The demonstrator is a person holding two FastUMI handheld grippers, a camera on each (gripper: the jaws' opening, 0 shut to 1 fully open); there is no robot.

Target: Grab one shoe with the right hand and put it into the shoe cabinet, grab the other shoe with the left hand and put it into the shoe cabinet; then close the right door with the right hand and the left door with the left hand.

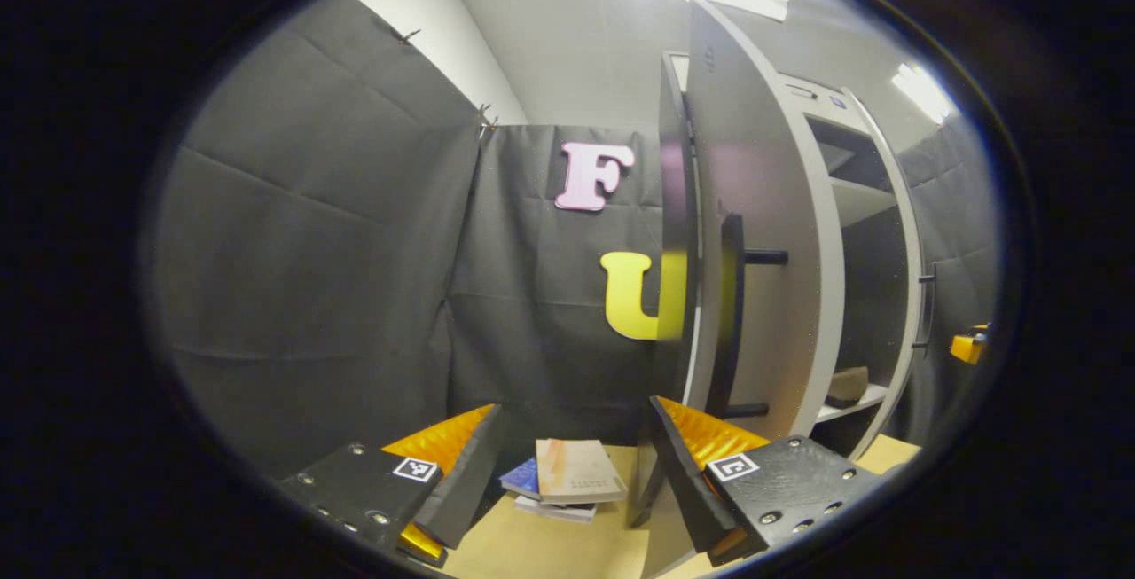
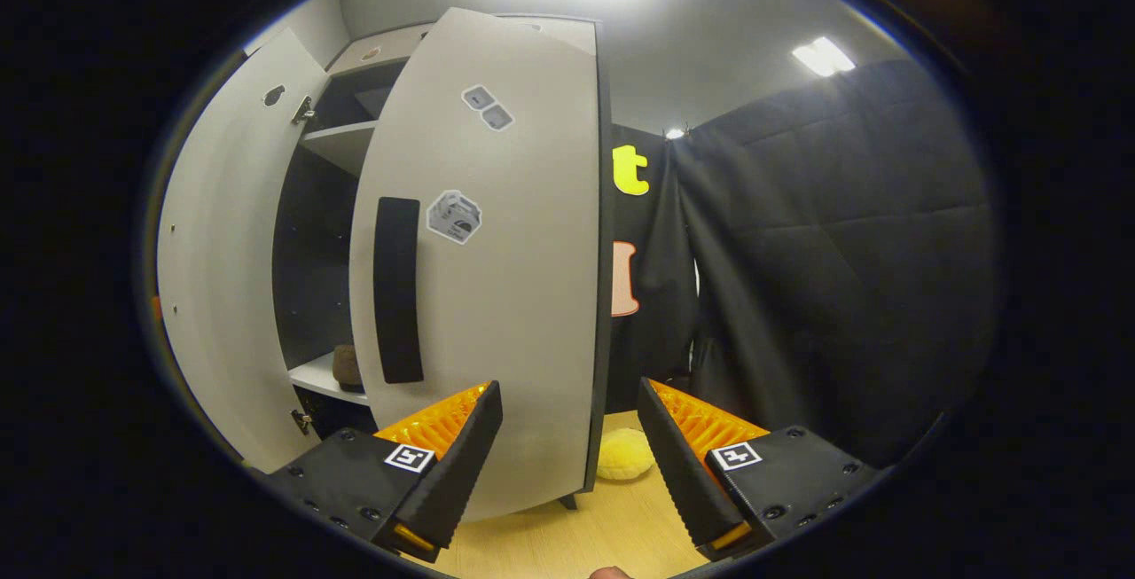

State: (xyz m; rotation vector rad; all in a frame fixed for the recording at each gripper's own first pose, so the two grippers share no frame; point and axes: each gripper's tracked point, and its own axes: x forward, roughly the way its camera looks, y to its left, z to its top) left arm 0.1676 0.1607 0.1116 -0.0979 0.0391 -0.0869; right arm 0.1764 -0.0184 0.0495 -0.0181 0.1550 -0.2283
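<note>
Shoe cabinet (image 2: pixel 337 207): pale, with dark shelves inside, standing with both doors ajar. In the right gripper view I face the outer side of the right door (image 2: pixel 497 295), which carries a dark vertical handle (image 2: pixel 397 290) and a few stickers (image 2: pixel 454 216). Past its hinge side I see the inner face of the left door (image 2: pixel 213 277) and a pale shelf (image 2: pixel 324 377) bearing one brownish shoe (image 2: pixel 346 366); whether the second shoe lies beside it I cannot tell. A yellow fluffy object (image 2: pixel 625 457) rests on the wooden floor (image 2: pixel 612 535) just beyond the door's free edge.

In the left gripper view I see the left door (image 1: pixel 754 233) almost edge-on, its dark bar handle (image 1: pixel 731 313) jutting towards the camera. Behind it the cabinet's interior (image 1: pixel 873 295) opens, with the shoe (image 1: pixel 849 384) on the low shelf. A small stack of books (image 1: pixel 567 477) lies on the floor by the black cloth wall. At the far right edge an orange part (image 1: pixel 969 345) shows, probably the other gripper.

Left gripper (image 1: pixel 567 464): level, pointing forward, jaws spread wide and holding nothing; the door's edge stands just beyond its right-hand finger.

Right gripper (image 2: pixel 567 446): level, jaws likewise wide apart and empty; the free edge of the right door stands in the gap between them, though I cannot tell whether it touches either finger.
</note>
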